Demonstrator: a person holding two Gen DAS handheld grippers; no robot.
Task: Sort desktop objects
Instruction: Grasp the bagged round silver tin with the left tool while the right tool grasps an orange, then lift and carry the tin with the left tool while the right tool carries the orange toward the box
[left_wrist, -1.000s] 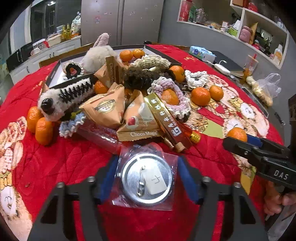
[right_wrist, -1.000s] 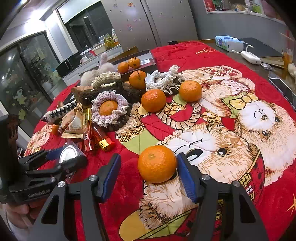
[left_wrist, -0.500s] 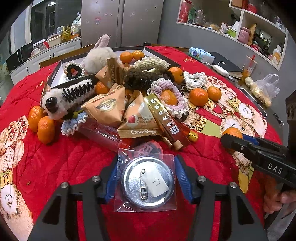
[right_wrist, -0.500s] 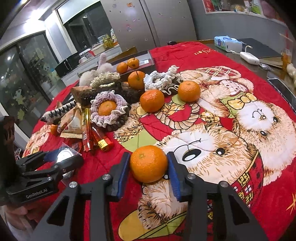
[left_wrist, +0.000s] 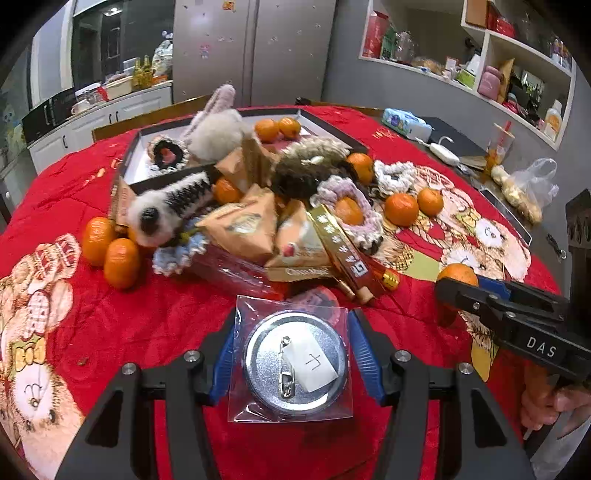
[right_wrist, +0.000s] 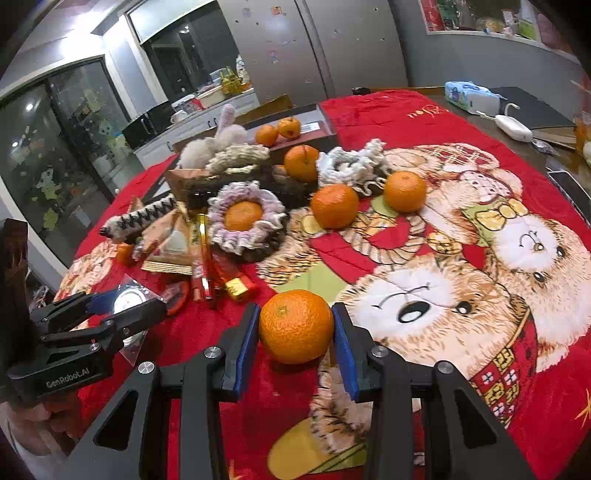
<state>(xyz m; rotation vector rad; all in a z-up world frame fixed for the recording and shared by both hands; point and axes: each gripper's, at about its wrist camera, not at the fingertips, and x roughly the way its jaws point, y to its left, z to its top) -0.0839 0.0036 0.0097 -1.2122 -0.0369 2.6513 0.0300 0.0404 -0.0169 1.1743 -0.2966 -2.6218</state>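
Currently your left gripper (left_wrist: 291, 360) pinches bagged round silver pin badge (left_wrist: 293, 363); right gripper (right_wrist: 295, 328) pinches round orange mandarin (right_wrist: 295, 325). Black-rimmed tray (left_wrist: 127, 162) lies at 11 o'clock, left nearer.

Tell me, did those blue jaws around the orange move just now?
Yes. The right gripper has closed onto the orange, which sits beside the same bear face.
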